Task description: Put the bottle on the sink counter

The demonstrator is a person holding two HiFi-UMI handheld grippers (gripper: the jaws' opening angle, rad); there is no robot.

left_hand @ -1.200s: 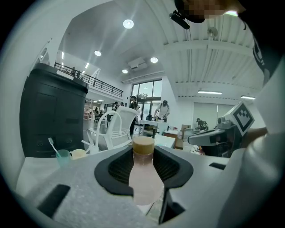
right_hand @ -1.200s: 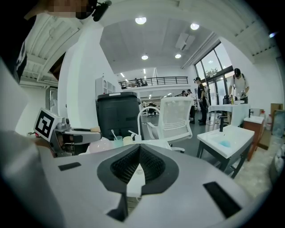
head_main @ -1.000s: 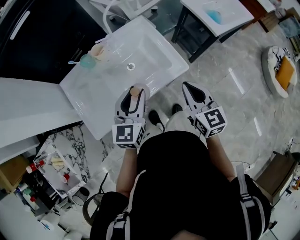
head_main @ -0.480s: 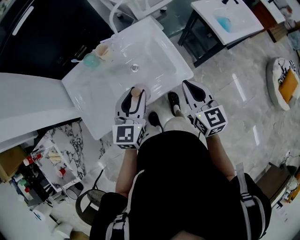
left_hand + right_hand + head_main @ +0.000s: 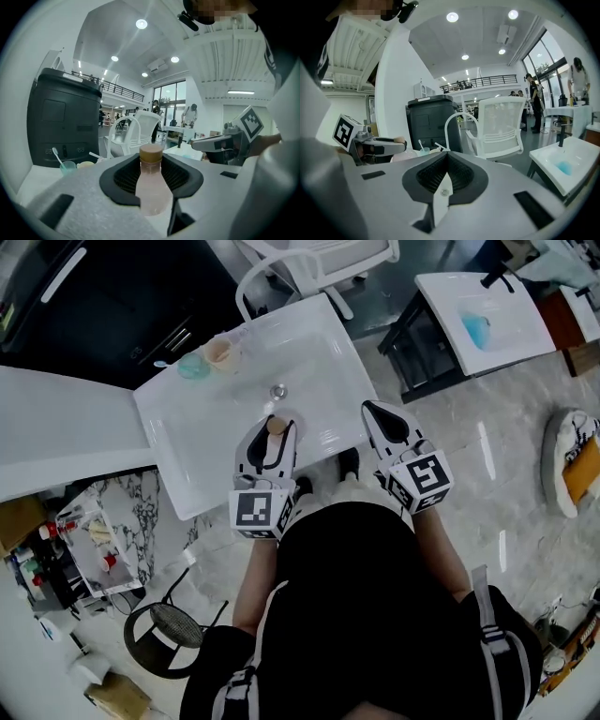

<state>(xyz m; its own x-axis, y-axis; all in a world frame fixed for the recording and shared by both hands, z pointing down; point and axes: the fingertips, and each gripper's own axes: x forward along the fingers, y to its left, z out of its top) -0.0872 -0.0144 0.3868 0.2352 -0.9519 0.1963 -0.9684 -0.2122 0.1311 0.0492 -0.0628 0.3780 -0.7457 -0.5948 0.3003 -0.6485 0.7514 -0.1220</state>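
Note:
A pale pink bottle [image 5: 275,427] with a tan cap stands upright between the jaws of my left gripper [image 5: 272,422], which is shut on its body. In the left gripper view the bottle [image 5: 152,185] fills the space between the black pads. The gripper hangs over the front rim of the white sink counter [image 5: 187,456], just short of the drain [image 5: 278,391]. My right gripper [image 5: 371,410] is shut with nothing in it, to the right of the counter's front corner. In its own view the right gripper [image 5: 446,155] has its pads meeting at the tip.
A teal cup with a toothbrush [image 5: 194,367] and a beige cup [image 5: 220,352] stand on the counter's far left corner. A white chair [image 5: 309,259] is behind it, a black cabinet [image 5: 94,306] to the left, a second sink [image 5: 483,315] at upper right, a black stool [image 5: 173,634] below left.
Both grippers have moved forward towards the sink. The left one, still holding the bottle, now reaches further over the basin's front rim, nearer the drain.

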